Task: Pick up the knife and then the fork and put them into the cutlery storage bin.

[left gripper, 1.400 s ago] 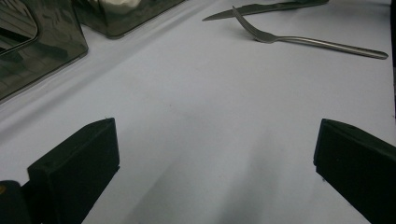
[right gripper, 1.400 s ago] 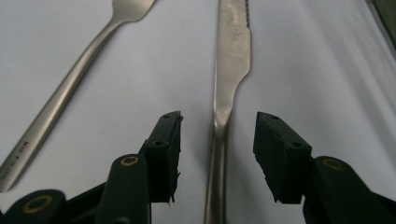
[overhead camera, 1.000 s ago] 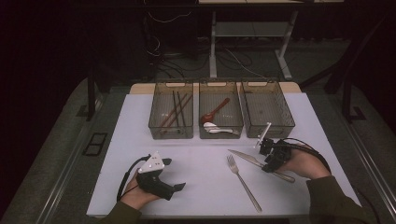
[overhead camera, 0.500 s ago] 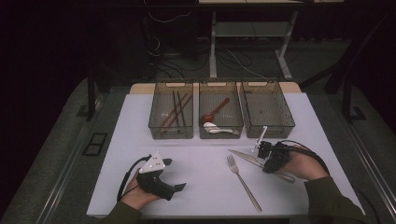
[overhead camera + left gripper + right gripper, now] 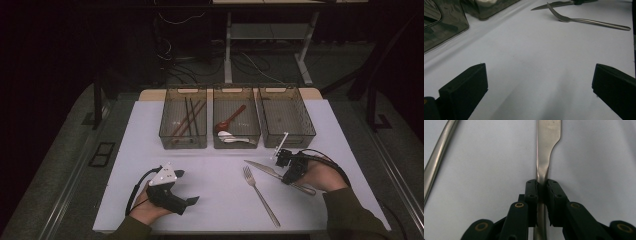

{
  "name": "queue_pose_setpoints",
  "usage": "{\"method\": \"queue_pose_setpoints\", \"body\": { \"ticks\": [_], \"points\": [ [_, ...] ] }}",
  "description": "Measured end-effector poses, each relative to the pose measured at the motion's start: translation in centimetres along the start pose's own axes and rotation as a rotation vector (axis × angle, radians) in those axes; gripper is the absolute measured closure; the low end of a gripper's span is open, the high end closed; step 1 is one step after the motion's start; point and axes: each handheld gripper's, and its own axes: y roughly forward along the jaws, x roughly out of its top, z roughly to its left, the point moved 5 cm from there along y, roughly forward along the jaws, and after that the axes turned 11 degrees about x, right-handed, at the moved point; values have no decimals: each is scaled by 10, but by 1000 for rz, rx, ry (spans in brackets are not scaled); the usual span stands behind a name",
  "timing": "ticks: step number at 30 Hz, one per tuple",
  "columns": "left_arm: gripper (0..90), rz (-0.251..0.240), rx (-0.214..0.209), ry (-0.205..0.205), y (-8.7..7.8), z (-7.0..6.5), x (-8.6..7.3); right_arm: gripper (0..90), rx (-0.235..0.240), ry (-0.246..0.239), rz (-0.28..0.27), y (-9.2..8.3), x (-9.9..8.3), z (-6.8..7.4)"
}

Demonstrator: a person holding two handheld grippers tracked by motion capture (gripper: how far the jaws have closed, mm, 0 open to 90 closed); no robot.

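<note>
A smooth white table (image 5: 220,200) carries three smoky, see-through plastic bins (image 5: 236,123) along its far edge. Toward the near right corner lie a slim steel fork (image 5: 261,196) and a flat, glossy steel knife (image 5: 547,150). The right gripper (image 5: 541,192), held low over the knife's neck, has just been closing and now pinches the neck. The left gripper (image 5: 186,187) rests near the near left corner, its jaws wide apart and empty.
</note>
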Motion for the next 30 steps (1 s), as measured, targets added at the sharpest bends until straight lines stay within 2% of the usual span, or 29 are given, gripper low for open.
{"method": "queue_pose_setpoints", "body": {
  "ticks": [5,9,14,19,24,30],
  "points": [
    [0,-1,0,-1,0,0,0,796,8,-14,-14,-1,-1,-1],
    [0,-1,0,-2,0,0,0,796,10,-43,-29,-3,-4,-2],
    [0,-2,1,3,0,0,1,796,26,-41,-80,-9,-9,0],
    [0,-3,1,1,0,0,1,796,14,-35,-158,-18,-13,-3],
    [0,-8,-1,3,-1,1,1,797,2,-18,-263,-29,-16,-8],
    [0,-18,1,-1,-2,2,2,797,22,8,-379,-40,-19,-11]
  ]
}}
